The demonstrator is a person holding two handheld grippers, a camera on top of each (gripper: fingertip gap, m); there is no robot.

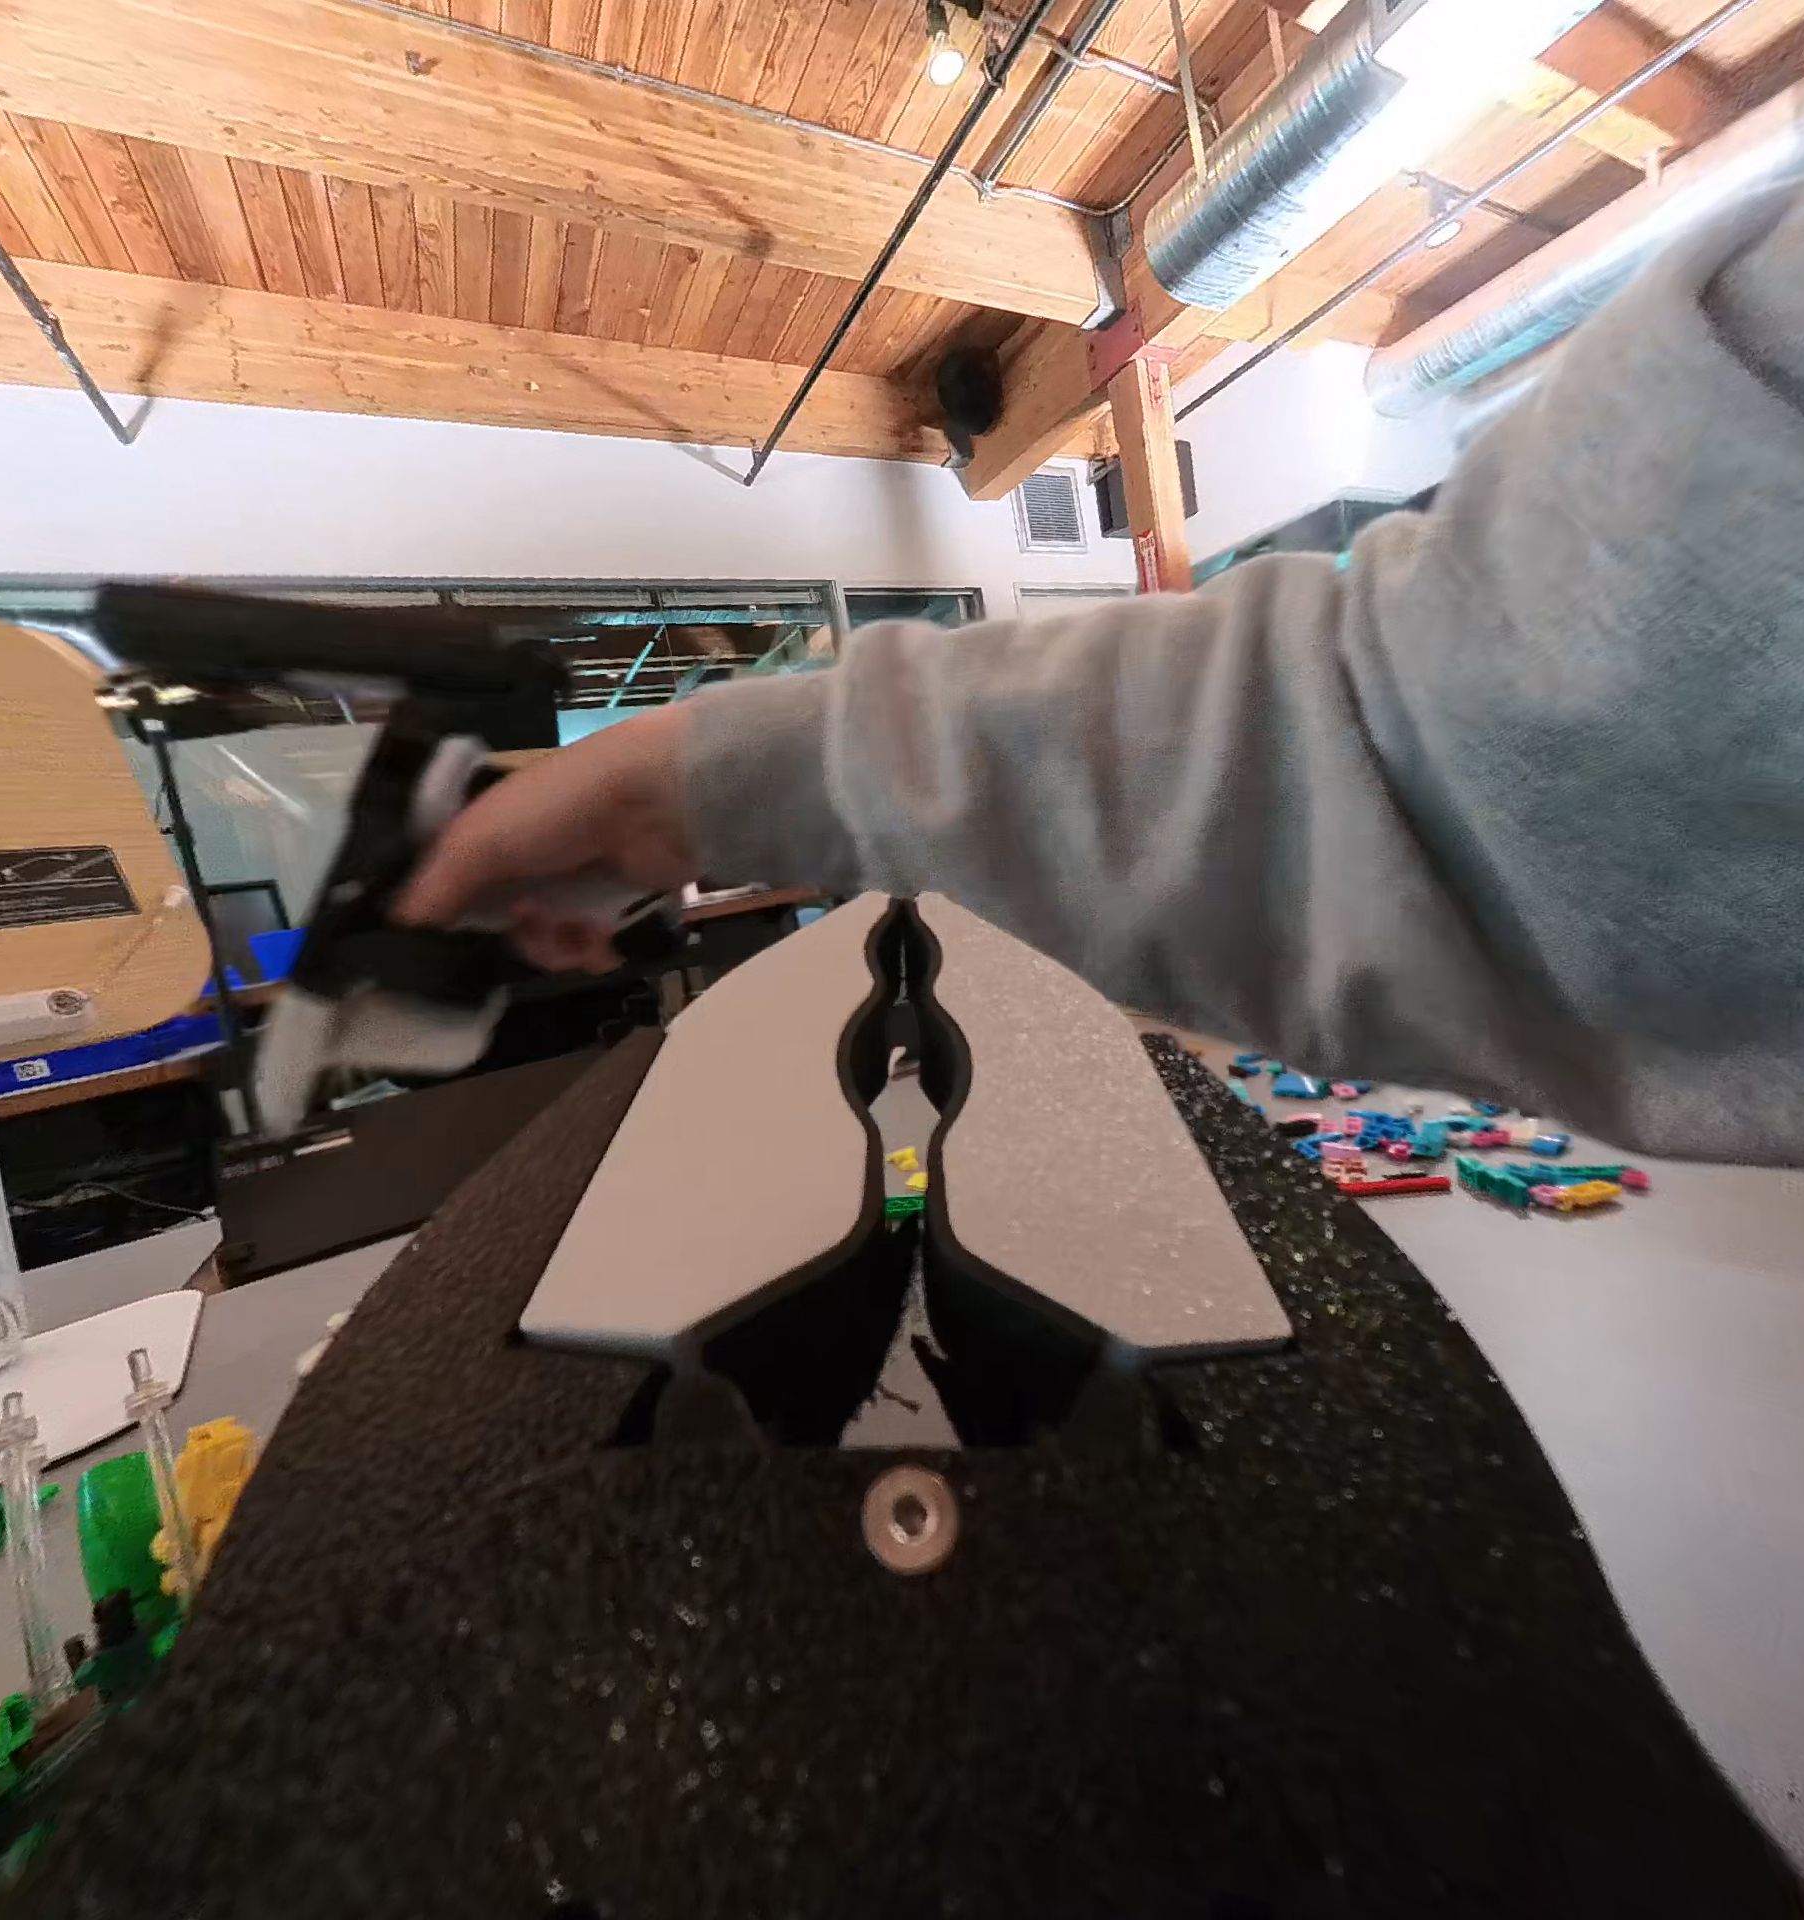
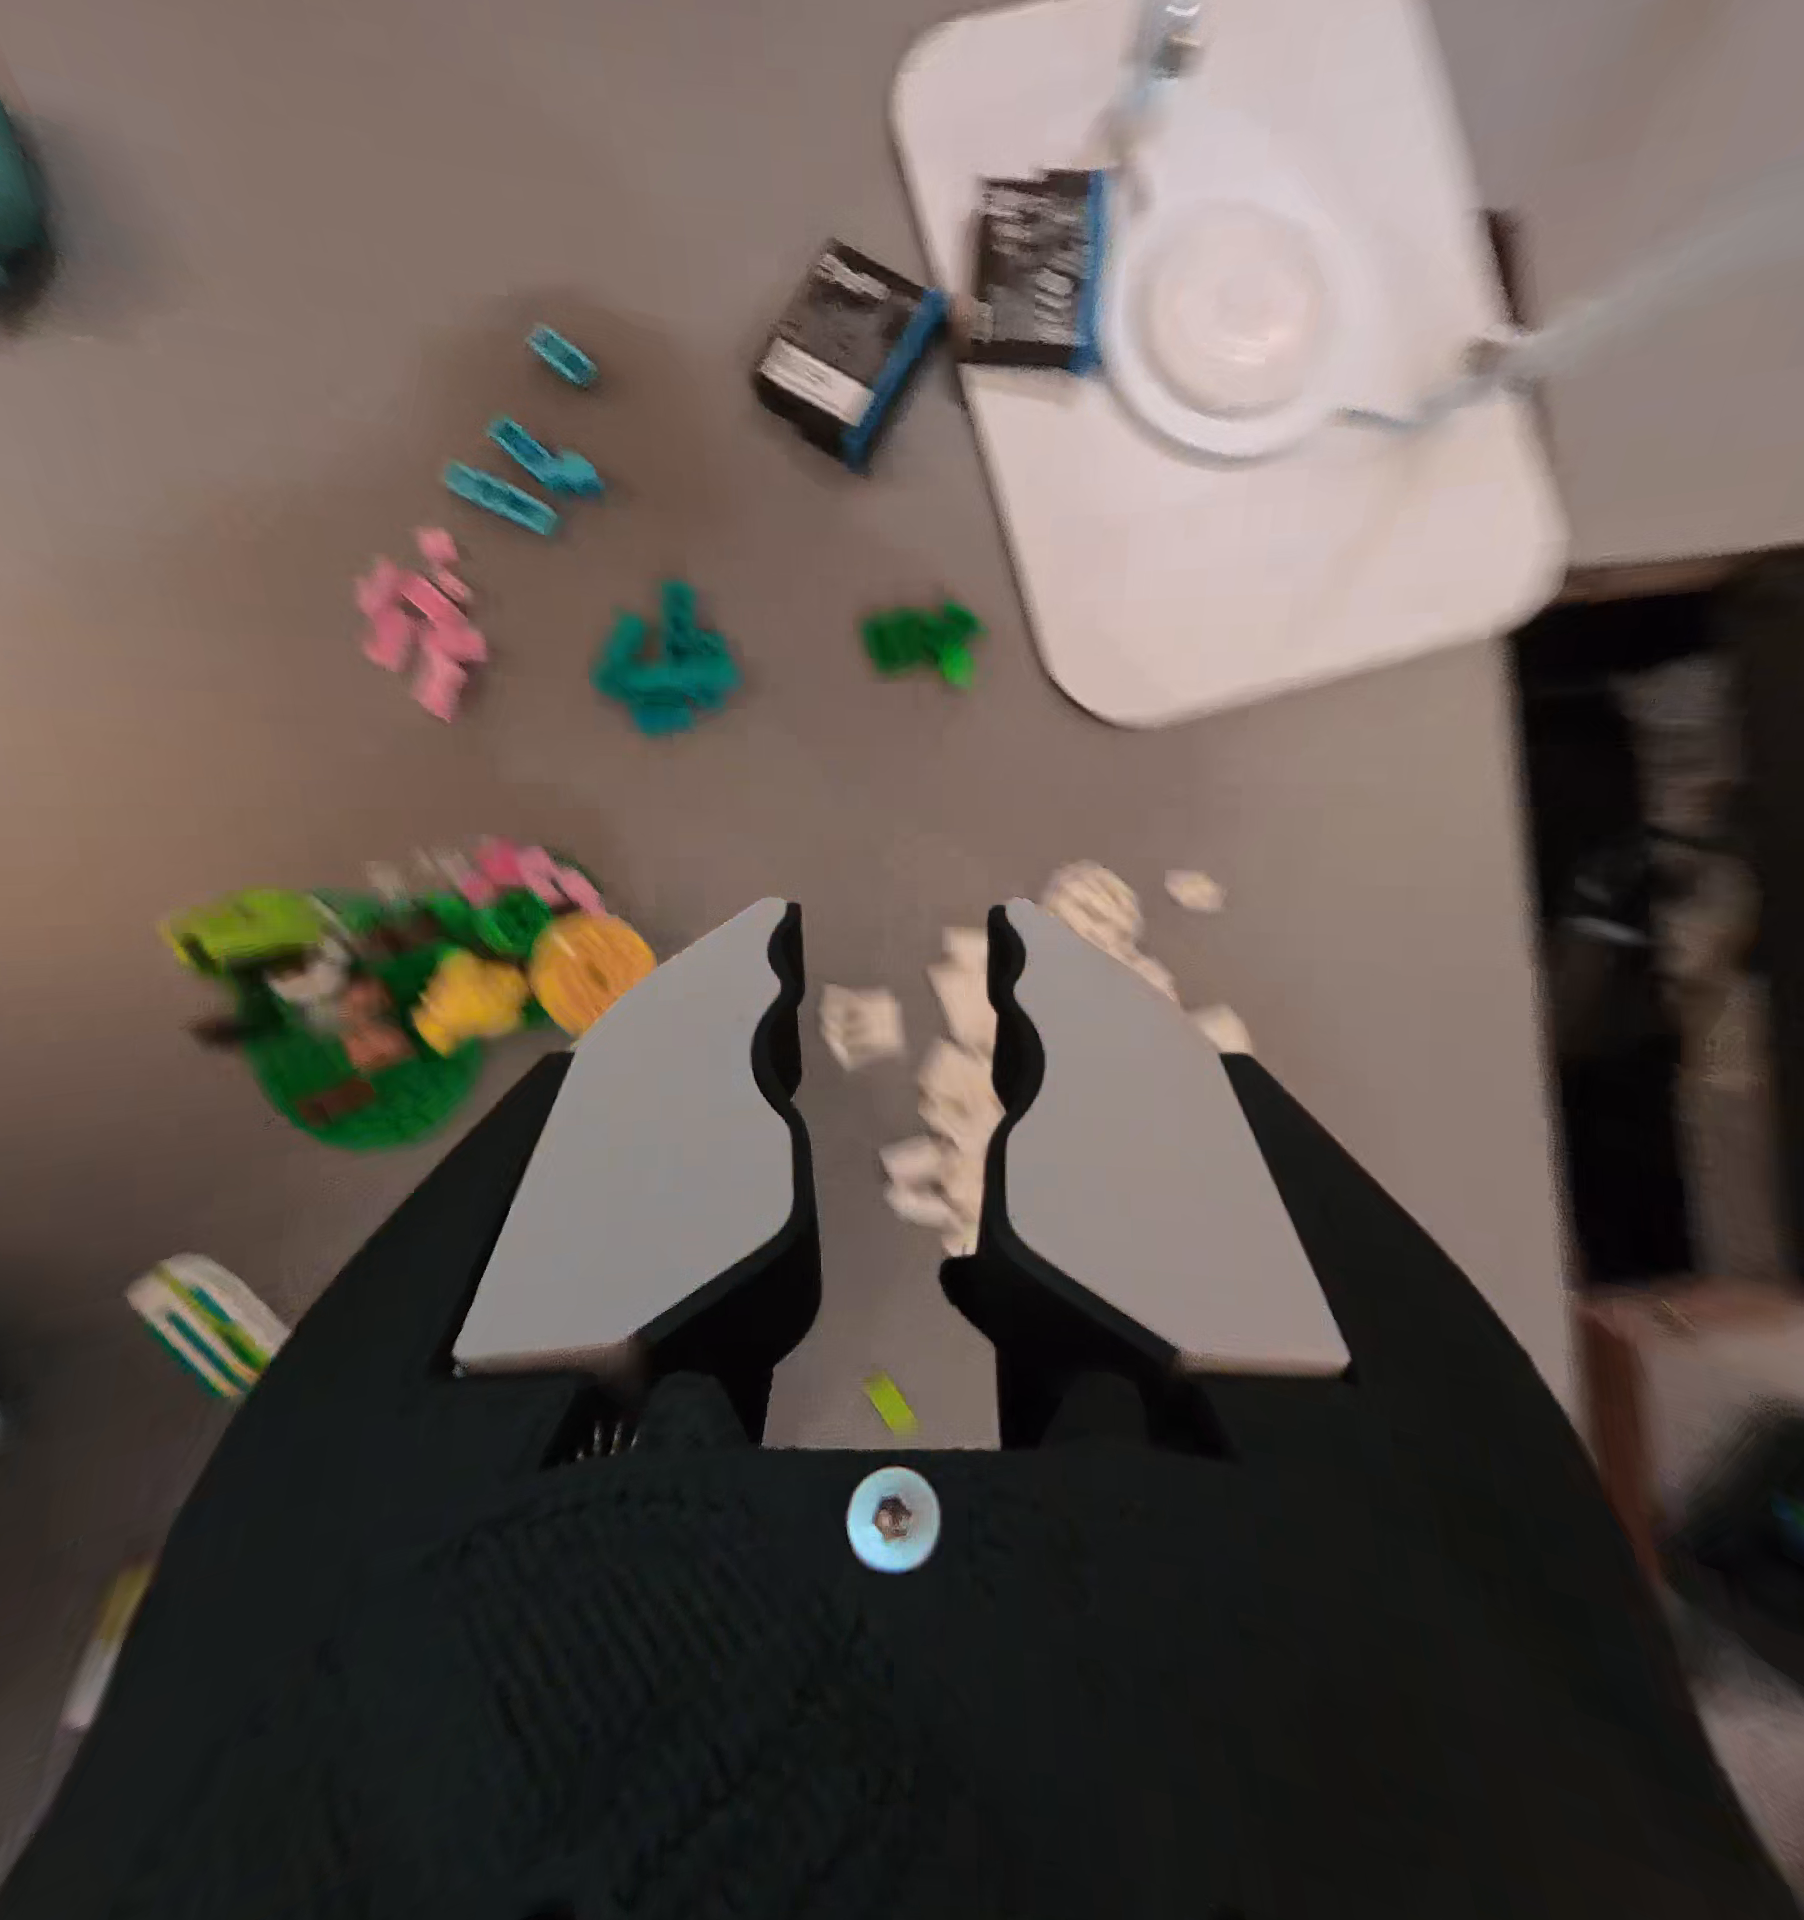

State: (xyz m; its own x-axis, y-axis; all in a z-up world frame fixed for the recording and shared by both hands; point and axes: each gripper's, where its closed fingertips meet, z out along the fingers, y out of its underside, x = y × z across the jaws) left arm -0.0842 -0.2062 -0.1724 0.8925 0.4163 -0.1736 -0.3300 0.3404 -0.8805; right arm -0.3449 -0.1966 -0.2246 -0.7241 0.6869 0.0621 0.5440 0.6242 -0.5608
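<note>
The grey tabletop carries many small building bricks in loose groups, and a white stand base lies at its far side with a clear round foot on it. In the left wrist view a grey sleeve crosses in front of the camera, and the hand at its end holds the right gripper, which is blurred there. In its own view the right gripper hangs above the tabletop and looks down, with its fingers apart and nothing between them. Directly below its opening lie cream-white pieces, scattered and flat on the tabletop; these are the things nearest to it, but it does not touch them. To the left of this gripper stands a green model with yellow and orange round parts. Farther away lie teal pieces, pink pieces and a small green pile, all well apart from the gripper. The left gripper points out across the tabletop, its fingers together at the tips and, as far as I can see, with nothing between them. A heap of mixed bricks lies far to its right.
</note>
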